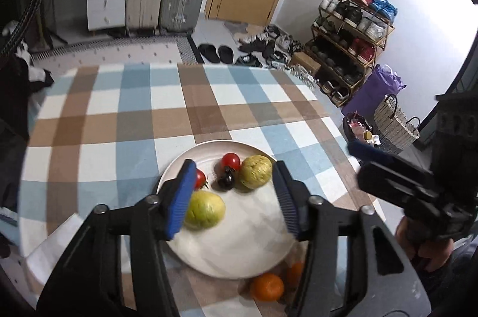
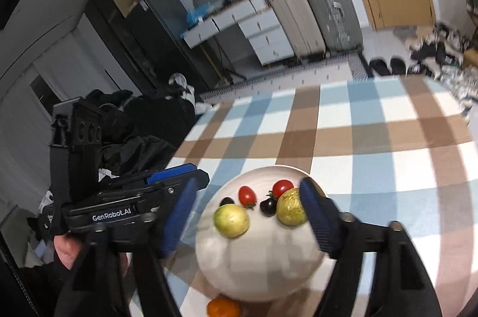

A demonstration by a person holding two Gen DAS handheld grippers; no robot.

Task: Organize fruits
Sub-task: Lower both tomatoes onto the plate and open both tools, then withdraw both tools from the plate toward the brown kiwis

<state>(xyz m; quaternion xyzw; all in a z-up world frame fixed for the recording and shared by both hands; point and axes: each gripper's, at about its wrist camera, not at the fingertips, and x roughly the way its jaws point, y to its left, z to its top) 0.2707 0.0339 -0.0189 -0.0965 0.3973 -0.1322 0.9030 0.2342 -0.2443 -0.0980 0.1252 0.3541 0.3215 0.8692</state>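
- White plate (image 1: pixel 239 251) sits on the checked counter (image 1: pixel 134 119), and most of the fruit is on its far half: two yellow-green fruits (image 1: pixel 206 209), two red tomatoes (image 1: pixel 231 161) and dark ones (image 1: pixel 226 180).
- Two oranges (image 1: pixel 266 286) lie off the plate, on the counter at its near edge; I judge these are what remains to be sorted.
- My left hand-held gripper (image 1: pixel 234 194) hovers over the plate, released and holding nothing.
- My right hand-held gripper (image 2: pixel 248 215) is also spread wide and empty, above the same plate.
- The oranges lie nearer than both sets of fingertips, almost under the left hand-held gripper's right finger, so I would draw that one back and down; being round, they set no grasp axis.
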